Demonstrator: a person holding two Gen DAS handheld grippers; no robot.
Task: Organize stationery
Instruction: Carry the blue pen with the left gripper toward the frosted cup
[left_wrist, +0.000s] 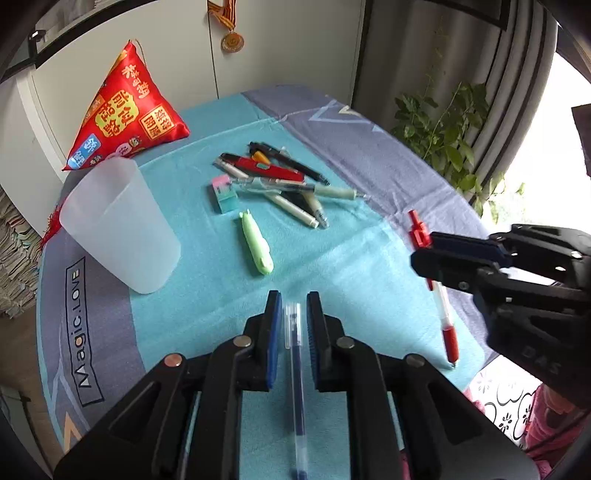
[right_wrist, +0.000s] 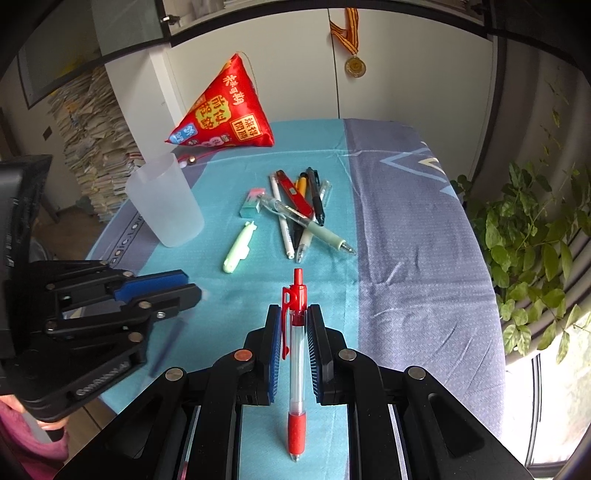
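So both tongs have a pen each right now: the left gripper (left_wrist: 294, 321) is closed on a blue gel pen (left_wrist: 295, 373) that runs lengthwise between its pads, cap end poking out toward 12 o'clock, and the right gripper (right_wrist: 293, 325) is clamped on a red click pen (right_wrist: 295, 354), clicker at 12 and red grip hanging back toward 6. In the left wrist view the red pen looks lifted off the tablecloth (left_wrist: 207, 280) and tilted; whether the blue one is clear of the cloth I can't tell. The frosted plastic cup (left_wrist: 118, 229) sits at about 10 o'clock from the left gripper, well apart, and looks empty as far as I can see through it. The rest of the stationery is a pile of pens (left_wrist: 280, 181) at 12 o'clock, with a pink and teal eraser (left_wrist: 223, 194) just beside it and a green whale-shaped thing (left_wrist: 256, 245) lying on its own nearer the cup. My worry: both pens are held along the fingers, not across, so they could pivot or slide out once the grippers tip down over the cup. That cup looks light, so a pen tip catching the rim could shove it or knock it over. Also both arms heading to the same cup at once could bump each other; I'd go one at a time.
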